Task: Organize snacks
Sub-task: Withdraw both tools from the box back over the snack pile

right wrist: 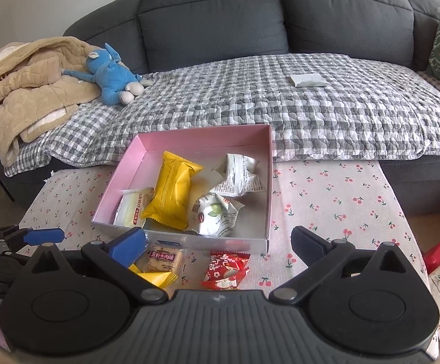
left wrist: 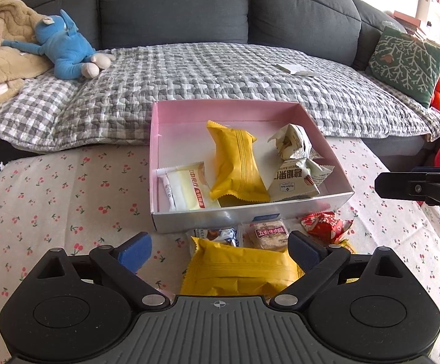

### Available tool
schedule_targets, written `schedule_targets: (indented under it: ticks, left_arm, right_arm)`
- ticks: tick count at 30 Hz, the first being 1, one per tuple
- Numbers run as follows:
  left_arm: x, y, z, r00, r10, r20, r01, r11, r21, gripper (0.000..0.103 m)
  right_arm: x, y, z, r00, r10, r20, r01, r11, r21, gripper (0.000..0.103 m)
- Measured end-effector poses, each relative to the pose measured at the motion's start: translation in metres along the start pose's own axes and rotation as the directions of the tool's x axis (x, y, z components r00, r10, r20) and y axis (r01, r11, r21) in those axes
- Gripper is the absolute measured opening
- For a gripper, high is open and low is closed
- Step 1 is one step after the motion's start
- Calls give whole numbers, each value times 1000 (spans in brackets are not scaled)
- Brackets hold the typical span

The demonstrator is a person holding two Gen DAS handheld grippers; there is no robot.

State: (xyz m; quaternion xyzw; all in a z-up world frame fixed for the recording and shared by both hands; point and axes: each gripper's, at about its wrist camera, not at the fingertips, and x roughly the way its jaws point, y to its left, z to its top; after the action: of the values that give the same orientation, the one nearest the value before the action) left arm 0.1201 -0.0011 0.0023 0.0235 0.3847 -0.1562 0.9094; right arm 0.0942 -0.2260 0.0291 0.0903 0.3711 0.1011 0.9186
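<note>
Pink-lined box [left wrist: 159, 139] on cherry-print cloth [left wrist: 53, 188], holding a yellow packet [left wrist: 236, 163], a pale cream wafer pack [left wrist: 186, 188] and two white nut pouches [left wrist: 295, 163]. Left gripper [left wrist: 220, 250] spread wide, gripping nothing, straddling a second yellow packet [left wrist: 238, 270] just outside the box.

From the right wrist: right gripper [right wrist: 218, 244] likewise wide open and empty, above a red candy wrapper [right wrist: 224, 270] and beef-flavour cracker pack [right wrist: 162, 259] in front of the box wall [right wrist: 189, 238].
</note>
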Motion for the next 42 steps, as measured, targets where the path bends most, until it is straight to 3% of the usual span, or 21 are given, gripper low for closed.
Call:
schedule_targets:
  ticks: [9,15,24,33,39,42]
  left_arm:
    - [-15,7,-25,1000,9,5,-10,997,78,98]
    - [-24,23,-39,1000,2,27,-4,997,81,98]
    - [-19,35,-66,999,38,13,-39,990,136,98]
    - [-20,39,-86,998,50,31,-55,979,197,98]
    - [-15,40,-90,999,38,28,-43,979,201,95]
    - [-14,40,-91,999,39,33,-45,978,204,89]
  right_arm:
    - [-4,6,-26,999,-1,-37,0,1000,-23,103]
    - [-4,17,-42,998,-12,-65,6,996,-91,103]
    - [-8,25,-70,995,-26,-95,7,980,-198,103]
    - [-3,21,-96,989,-27,-149,-7,974,-228,103]
    - [8,23,-109,981,-16,-195,-38,962,-270,103]
    - [14,23,-115,976,-24,-215,-43,953,-300,102]
